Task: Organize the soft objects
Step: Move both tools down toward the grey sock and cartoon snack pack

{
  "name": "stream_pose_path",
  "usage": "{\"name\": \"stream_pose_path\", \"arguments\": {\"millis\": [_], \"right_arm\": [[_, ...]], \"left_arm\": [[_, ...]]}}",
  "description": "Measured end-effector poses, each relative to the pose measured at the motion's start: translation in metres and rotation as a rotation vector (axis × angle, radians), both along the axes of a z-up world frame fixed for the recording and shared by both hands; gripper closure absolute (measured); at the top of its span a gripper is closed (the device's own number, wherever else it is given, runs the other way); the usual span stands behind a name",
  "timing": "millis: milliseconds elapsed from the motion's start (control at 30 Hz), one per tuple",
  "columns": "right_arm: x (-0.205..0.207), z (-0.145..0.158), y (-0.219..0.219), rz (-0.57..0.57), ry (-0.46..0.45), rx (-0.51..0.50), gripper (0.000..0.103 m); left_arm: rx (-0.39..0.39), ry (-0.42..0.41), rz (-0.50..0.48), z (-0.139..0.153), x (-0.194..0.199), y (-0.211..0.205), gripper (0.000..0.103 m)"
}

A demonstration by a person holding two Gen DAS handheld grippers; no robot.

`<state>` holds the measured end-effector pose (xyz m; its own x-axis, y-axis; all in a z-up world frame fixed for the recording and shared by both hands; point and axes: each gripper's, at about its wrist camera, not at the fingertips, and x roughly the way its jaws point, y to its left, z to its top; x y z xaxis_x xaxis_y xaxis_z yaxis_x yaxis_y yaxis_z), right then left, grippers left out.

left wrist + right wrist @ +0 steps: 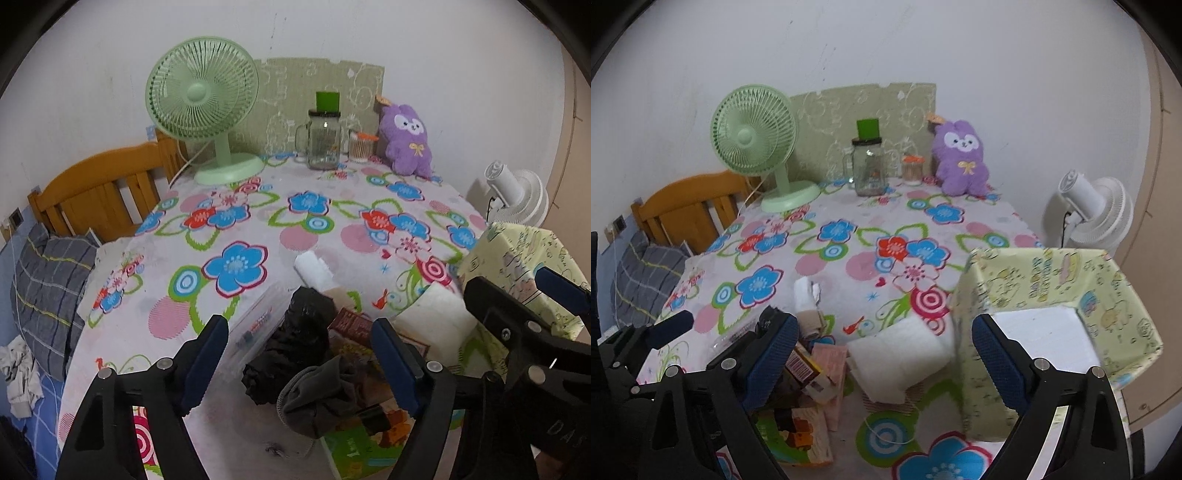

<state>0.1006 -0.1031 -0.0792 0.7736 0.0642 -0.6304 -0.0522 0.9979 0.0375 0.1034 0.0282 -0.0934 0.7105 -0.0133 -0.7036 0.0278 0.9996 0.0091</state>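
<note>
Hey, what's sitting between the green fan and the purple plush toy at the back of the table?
A glass mug jar with a green block on its lid, then a small orange-lidded container. The left wrist view shows it best.

I see a white wall (406, 33), a wooden bed headboard (96, 184), and a floral-clothed table (258, 206).

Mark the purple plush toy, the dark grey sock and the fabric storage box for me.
purple plush toy (960, 162), right wrist view, on its chest.
dark grey sock (317, 398), left wrist view, on its bunched middle.
fabric storage box (1115, 317), right wrist view, on its inner right wall.
</note>
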Motion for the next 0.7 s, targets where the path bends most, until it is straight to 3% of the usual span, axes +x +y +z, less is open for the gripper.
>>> {"name": "stream_pose_path", "arguments": {"millis": [300,700], "right_arm": [[0.018,-0.022,0.022,0.053,0.071,-0.004,0.010],[0.033,-0.036,0.038,0.110,0.131,0.037,0.016]], "left_arm": [[-0.012,0.062,0.009,-0.023,0.012,0.013,0.026],[-0.017,0.063,0.011,-0.028,0.019,0.019,0.026]]}}
